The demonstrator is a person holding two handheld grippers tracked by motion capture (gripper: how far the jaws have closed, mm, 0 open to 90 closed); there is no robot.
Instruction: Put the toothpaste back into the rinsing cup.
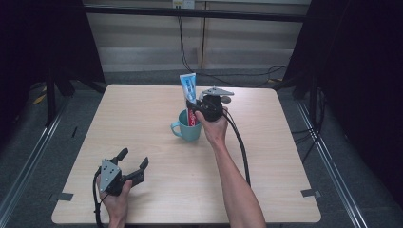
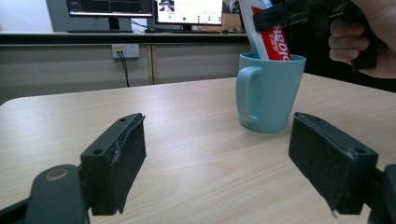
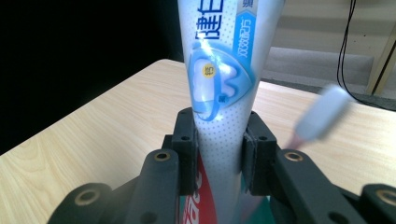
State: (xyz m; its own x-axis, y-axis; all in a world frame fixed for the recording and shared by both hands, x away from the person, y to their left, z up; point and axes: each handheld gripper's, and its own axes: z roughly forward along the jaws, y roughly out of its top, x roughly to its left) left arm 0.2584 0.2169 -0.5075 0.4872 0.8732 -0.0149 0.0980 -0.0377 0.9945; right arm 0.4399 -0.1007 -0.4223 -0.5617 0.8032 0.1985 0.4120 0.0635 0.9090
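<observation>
Pale wood table; white-blue-red toothpaste tube upright in teal mug, pinched by right gripper jaws; left gripper jaws spread.

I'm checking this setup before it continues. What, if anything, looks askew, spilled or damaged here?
Nothing stands out. The toothpaste tube stands nearly upright in the teal mug, clamped by the right gripper. The mug sits upright on the table, no spill. The left gripper is open.

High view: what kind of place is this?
Probably a lab or office recording station: a bare wooden table ringed by dark curtains, computer monitors on a bench behind, cables across the floor.
</observation>
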